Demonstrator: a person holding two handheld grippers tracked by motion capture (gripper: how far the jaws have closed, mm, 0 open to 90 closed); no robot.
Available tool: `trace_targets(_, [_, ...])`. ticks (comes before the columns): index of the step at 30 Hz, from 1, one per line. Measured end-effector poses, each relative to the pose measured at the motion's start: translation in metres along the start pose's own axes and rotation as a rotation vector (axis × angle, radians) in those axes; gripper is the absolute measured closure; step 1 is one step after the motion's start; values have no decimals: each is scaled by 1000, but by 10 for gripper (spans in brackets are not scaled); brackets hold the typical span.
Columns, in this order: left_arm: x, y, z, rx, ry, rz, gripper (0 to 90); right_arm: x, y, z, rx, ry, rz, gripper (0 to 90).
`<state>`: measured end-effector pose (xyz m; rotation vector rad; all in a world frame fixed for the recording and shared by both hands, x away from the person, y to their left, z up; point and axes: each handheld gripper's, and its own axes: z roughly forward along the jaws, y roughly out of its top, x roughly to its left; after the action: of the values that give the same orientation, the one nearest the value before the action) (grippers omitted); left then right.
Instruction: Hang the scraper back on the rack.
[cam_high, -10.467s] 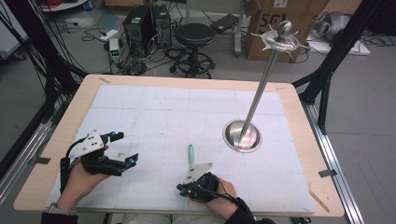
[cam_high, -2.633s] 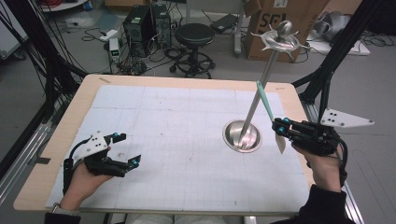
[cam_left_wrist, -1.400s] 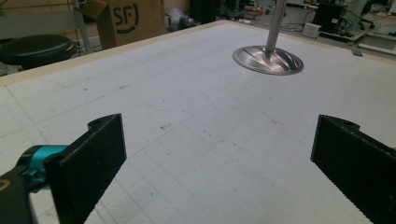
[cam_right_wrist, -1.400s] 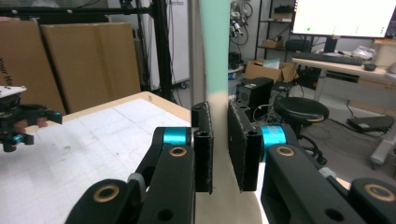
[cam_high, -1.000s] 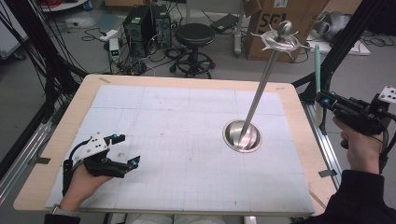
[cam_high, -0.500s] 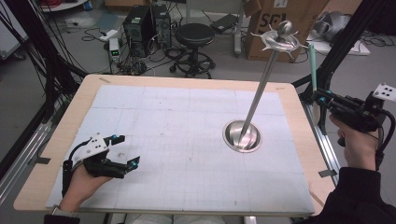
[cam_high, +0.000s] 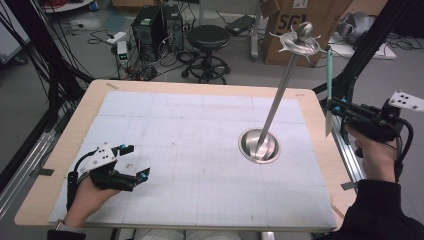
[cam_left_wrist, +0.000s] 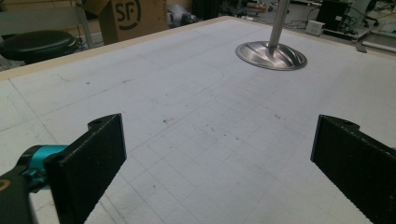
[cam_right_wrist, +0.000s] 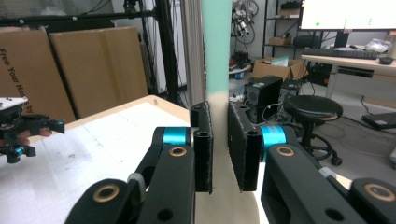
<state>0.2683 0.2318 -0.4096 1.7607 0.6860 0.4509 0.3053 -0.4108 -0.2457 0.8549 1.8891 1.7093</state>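
Cables, computer towers and a black stool (cam_high: 209, 37) crowd the floor beyond the tabletop (cam_high: 200, 145), which carries a white gridded mat and one tall metal stand (cam_high: 280, 95). That stand rises from a round dish-like base at about 3 o'clock on the mat and leans toward 1 o'clock, ending in a spiked ring and ball at the top.

My right hand-held gripper (cam_high: 334, 106) sits off the tabletop's right edge, jaws clamped on a slim tool with a mint-green handle (cam_high: 328, 67). Its long axis stands nearly upright: the green handle points up, and a pale blade-like end hangs below the jaws. In the right gripper view the handle (cam_right_wrist: 217, 46) runs straight up between the closed jaws.

From the held tool, the stand's crown lies toward 10 o'clock, near and a little higher than the handle's tip. I judge any hanging or placing move turns on that short gap.

My left hand-held gripper (cam_high: 131, 161) rests at the mat's near-left corner, jaws spread wide and empty, well apart from the stand, so the right hand is plainly the nearer one.
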Motion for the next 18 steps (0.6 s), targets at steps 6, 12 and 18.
trace_targets(6, [1, -1, 0, 0, 4, -3, 39, 2, -2, 9, 12, 5, -2, 806])
trace_targets(12, [0, -1, 0, 0, 2, -4, 39, 5, -2, 19, 24, -3, 1, 805])
trace_targets(18, [1, -1, 0, 7, 0, -1, 39, 9, -3, 33, 28, -29, 0, 802])
